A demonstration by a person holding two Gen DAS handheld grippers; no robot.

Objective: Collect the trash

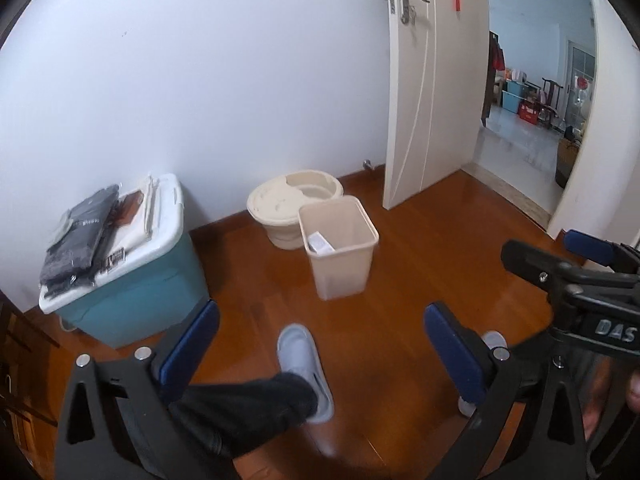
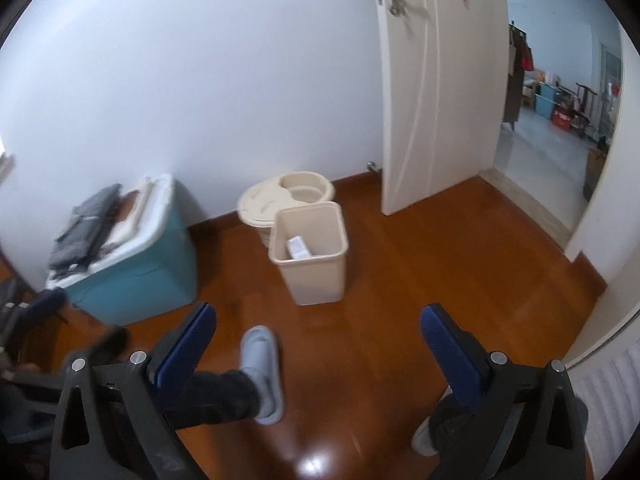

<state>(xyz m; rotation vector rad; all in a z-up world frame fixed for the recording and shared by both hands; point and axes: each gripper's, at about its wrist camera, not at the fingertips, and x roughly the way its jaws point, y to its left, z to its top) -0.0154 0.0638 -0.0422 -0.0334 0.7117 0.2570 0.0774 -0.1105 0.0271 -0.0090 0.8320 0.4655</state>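
Observation:
A beige square waste bin [image 1: 340, 248] stands on the wooden floor ahead; it also shows in the right wrist view [image 2: 310, 256]. A white box-like piece of trash [image 1: 320, 243] lies inside it, seen too in the right wrist view [image 2: 299, 249]. My left gripper [image 1: 320, 340] is open and empty, held above the floor short of the bin. My right gripper [image 2: 318, 340] is open and empty too; it also shows at the right edge of the left wrist view [image 1: 560, 256].
A cream round tub [image 1: 294, 204] sits behind the bin by the wall. A teal storage box [image 1: 132, 280] with clothes on its white lid stands left. A white door [image 1: 432, 80] is open to another room. The person's slippered foot [image 1: 304, 368] is below.

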